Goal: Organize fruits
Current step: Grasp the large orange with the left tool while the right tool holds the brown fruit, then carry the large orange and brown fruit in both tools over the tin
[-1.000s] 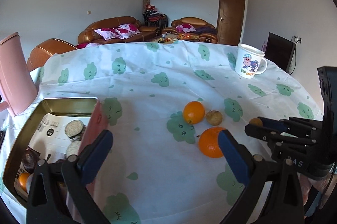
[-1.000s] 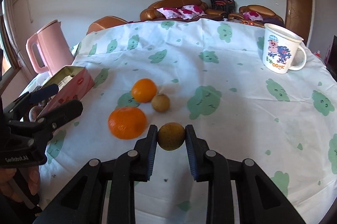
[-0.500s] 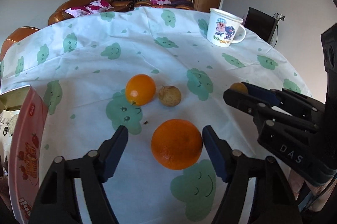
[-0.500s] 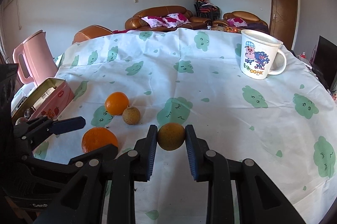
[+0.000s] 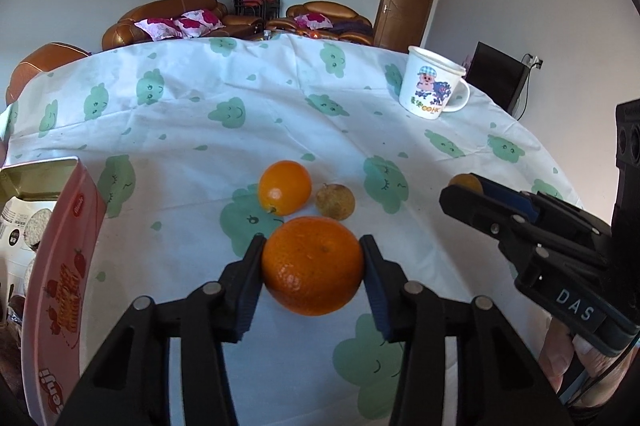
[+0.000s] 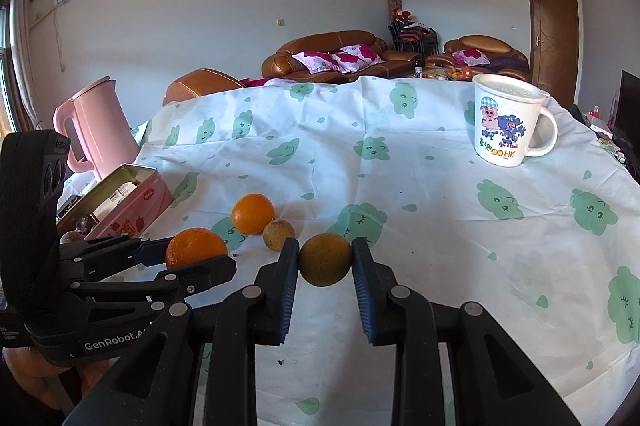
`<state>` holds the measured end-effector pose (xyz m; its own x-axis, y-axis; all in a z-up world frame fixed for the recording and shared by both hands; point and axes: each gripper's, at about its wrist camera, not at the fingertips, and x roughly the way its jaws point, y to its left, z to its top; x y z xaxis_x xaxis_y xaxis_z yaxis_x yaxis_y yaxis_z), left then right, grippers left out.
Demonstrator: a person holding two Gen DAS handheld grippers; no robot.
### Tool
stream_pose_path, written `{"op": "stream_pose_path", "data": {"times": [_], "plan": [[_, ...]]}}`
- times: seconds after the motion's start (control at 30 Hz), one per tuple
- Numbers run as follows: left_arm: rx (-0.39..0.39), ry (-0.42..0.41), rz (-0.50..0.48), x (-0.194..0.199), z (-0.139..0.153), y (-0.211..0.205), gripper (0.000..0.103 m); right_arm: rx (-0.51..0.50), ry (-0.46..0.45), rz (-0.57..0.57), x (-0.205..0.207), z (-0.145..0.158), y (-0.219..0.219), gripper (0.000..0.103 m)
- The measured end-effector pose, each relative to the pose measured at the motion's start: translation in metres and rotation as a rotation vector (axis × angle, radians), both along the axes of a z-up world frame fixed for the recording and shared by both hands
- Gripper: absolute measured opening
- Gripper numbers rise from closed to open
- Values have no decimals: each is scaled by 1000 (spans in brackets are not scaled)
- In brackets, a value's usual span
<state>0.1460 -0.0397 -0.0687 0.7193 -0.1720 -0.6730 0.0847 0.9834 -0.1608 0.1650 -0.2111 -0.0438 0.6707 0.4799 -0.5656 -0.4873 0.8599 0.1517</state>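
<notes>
Nearest the left wrist camera, the left gripper (image 5: 312,262) has its two fingers pressed against either side of a large orange (image 5: 313,265), clamped on it low over the tablecloth (image 5: 248,94); whether the fruit is touching the cloth cannot be told. Nearest the right wrist camera, the right gripper (image 6: 325,260) is likewise closed on a speckled brownish-yellow fruit (image 6: 325,259), its blue pads touching both flanks. That gripper sits to the right of the left one, and from the left view only a sliver of its fruit shows behind the fingers. Just beyond the large orange lie two loose fruits side by side on the cloth: a smaller orange (image 5: 285,187) on the left and a dull brownish fruit (image 5: 335,201) just beside it on the right, nearly touching. To the left, near the table edge, stands an open pink tin (image 5: 60,266) with a strawberry print on its wall; packets lie inside, too blurred to name. Behind the tin stands a pink kettle (image 6: 94,130), upright. Farther back on the right side of the table, well apart from the fruit, is a white cartoon mug (image 5: 430,82), upright, handle pointing right. Past the table's far edge are brown leather sofas (image 6: 336,56) with pink cushions and a wooden door (image 5: 408,2).
</notes>
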Motion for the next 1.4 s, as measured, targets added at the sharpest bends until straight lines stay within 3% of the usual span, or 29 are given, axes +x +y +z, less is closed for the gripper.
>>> {"op": "stream_pose_path", "data": {"times": [0.5,1.4], "plan": [[30,-153,73,-21,18,7,48,39,-106,42,-16,10,-2,29],[104,-298,112,-45,32,-1,48,64,-235,50,-39,20,-7,29]]}}
